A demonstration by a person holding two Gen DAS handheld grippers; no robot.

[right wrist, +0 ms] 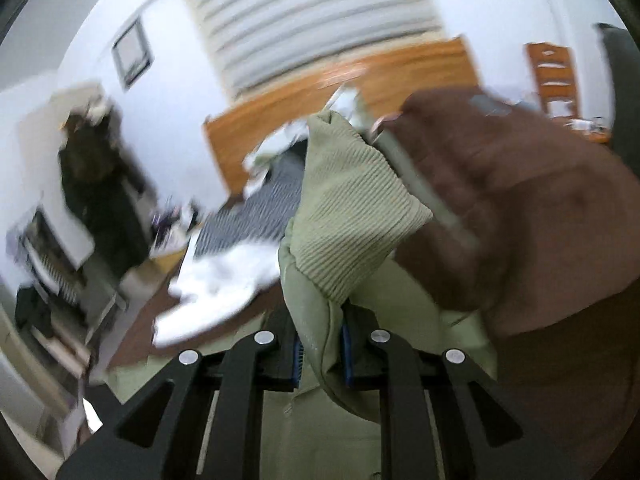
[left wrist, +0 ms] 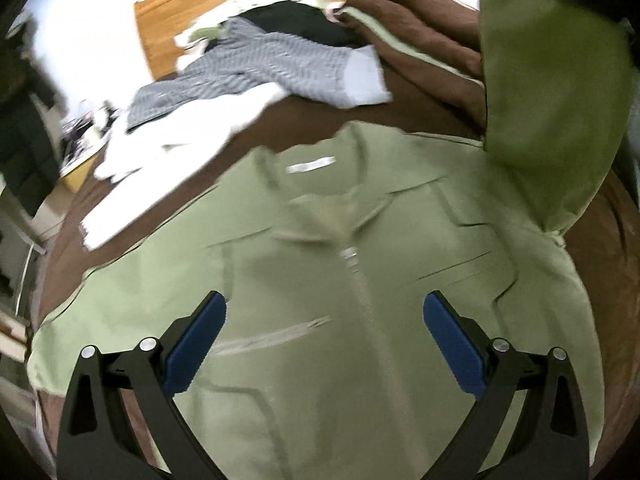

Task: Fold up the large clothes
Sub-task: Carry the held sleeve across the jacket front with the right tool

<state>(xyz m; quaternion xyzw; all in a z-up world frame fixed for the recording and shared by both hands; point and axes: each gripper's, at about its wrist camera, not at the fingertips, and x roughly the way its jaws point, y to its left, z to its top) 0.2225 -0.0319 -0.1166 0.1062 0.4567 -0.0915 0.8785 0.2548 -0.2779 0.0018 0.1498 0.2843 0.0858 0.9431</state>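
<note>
Lying front-up across a brown bedspread (left wrist: 420, 112), a pale green zip-front jacket (left wrist: 320, 240) shows its smooth woven cloth, a flat pointed collar, a white neck label (left wrist: 311, 165) and a slanted zip pocket (left wrist: 272, 334) on the chest. The central zipper (left wrist: 354, 264) runs straight down from the collar. One sleeve (left wrist: 552, 112) of the jacket is lifted clear of the bed at the right of the left wrist view, hanging as a long soft fold. The right gripper (right wrist: 323, 350) is clamped tight on that sleeve just below its ribbed knit cuff (right wrist: 352, 208), the blue pads (right wrist: 347, 356) pressing the bunched cloth from both sides. The cuff's fine ridges stand out against the plain weave beneath it. The left gripper (left wrist: 324, 340) hangs above the jacket's chest with its jaws spread wide, the blue fingers (left wrist: 196, 344) holding nothing and touching no cloth. Beyond the collar lies a heap of other laundry: a grey-and-white striped garment (left wrist: 256, 64), a crumpled white garment (left wrist: 180, 132) and a black piece (left wrist: 304, 24). A wooden headboard (left wrist: 168, 28) stands behind the pile, under slatted window blinds (right wrist: 312, 16). Both views are blurred.
</note>
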